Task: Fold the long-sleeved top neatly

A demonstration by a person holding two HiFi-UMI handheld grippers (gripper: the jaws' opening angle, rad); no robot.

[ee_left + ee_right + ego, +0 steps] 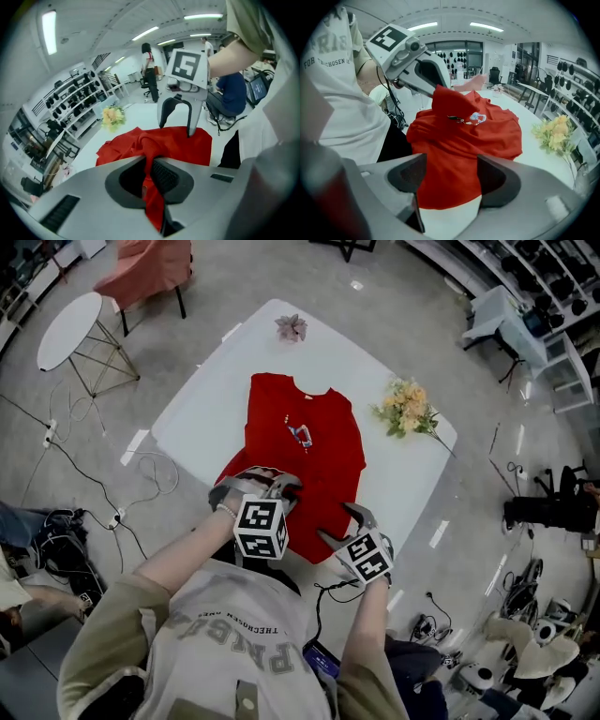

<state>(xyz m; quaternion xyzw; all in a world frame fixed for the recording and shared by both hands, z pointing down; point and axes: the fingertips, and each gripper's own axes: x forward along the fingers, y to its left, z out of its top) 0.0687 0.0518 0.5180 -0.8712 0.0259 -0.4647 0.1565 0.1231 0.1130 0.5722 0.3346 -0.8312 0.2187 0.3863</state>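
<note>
Here, left gripper (151, 174) clamping bunched red fabric of top (314, 451) at near edge; right gripper (449, 180) gaping over hem, gripping nothing. Top lying on table (412, 479), long axis running away from person, collar pointing far.

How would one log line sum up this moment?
left tongs: shut on bunched cloth of red top | right tongs: open, over near hem | top: on white table, fold unfinished

One red top (309, 451), two tongs (277, 486) (342, 526), two flower bunches (292, 327) (408, 407), two tables (192, 413) (67, 326).
</note>
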